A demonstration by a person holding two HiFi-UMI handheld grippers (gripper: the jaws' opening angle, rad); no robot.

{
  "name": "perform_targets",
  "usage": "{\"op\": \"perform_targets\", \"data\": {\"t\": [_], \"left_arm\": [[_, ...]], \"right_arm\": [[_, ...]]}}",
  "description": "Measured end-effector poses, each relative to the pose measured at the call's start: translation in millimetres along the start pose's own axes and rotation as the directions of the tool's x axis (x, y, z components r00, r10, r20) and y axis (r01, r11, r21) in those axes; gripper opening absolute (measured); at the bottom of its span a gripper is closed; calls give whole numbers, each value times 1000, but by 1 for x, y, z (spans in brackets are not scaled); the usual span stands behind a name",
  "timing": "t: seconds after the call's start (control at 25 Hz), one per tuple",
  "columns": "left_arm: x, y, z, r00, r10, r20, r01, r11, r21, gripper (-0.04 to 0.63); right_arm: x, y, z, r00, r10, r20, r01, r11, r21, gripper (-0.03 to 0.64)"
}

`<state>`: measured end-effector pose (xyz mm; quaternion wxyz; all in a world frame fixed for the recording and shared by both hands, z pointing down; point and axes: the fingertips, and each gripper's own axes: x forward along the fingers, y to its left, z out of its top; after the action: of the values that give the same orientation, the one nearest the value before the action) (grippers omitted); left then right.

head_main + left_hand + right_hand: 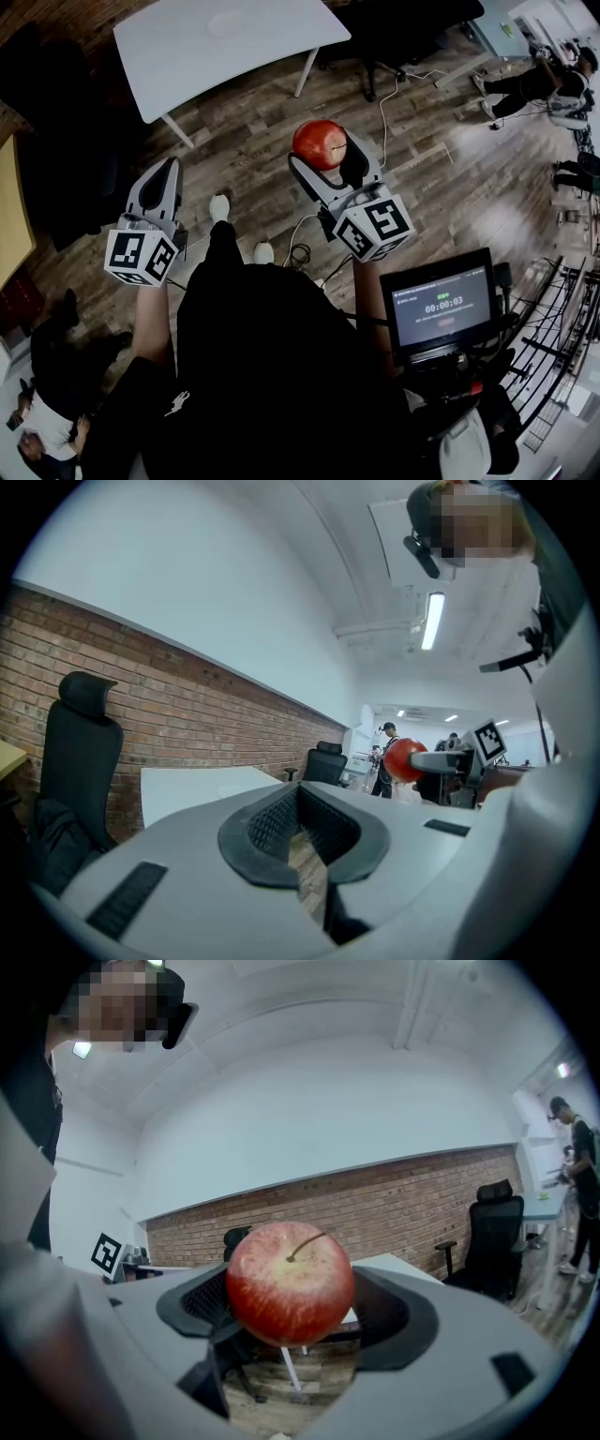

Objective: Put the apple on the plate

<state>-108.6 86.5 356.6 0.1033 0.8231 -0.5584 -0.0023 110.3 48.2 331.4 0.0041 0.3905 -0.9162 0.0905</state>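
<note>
Right gripper (328,159): jaws pinch the red apple (319,142) between their dark pads.
Left gripper (167,180): jaws drawn together with nothing between them, held level beside the right one.
Apple: in the air over the wooden floor (234,131), well apart from the white table (187,56).
Plate (226,24): pale disc lying on the table.
</note>
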Motion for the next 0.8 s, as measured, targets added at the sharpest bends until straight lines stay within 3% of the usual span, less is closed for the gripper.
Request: {"op": "perform_targets", "data": {"t": [0.24,0.48,0.8], "left_arm": [[81,47,-3,999,-42,-32,42,999,-15,6],[87,56,15,997,-68,-22,68,998,-8,6],[137,105,30,995,-104,-1,104,995,-12,6]], "right_arm": [[75,-43,1,1000,-14,-13,14,1000,7,396],[85,-39,14,999,-34,-11,34,999,-2,396],[139,-55,28,998,-68,-3,68,998,-19,396]]}}
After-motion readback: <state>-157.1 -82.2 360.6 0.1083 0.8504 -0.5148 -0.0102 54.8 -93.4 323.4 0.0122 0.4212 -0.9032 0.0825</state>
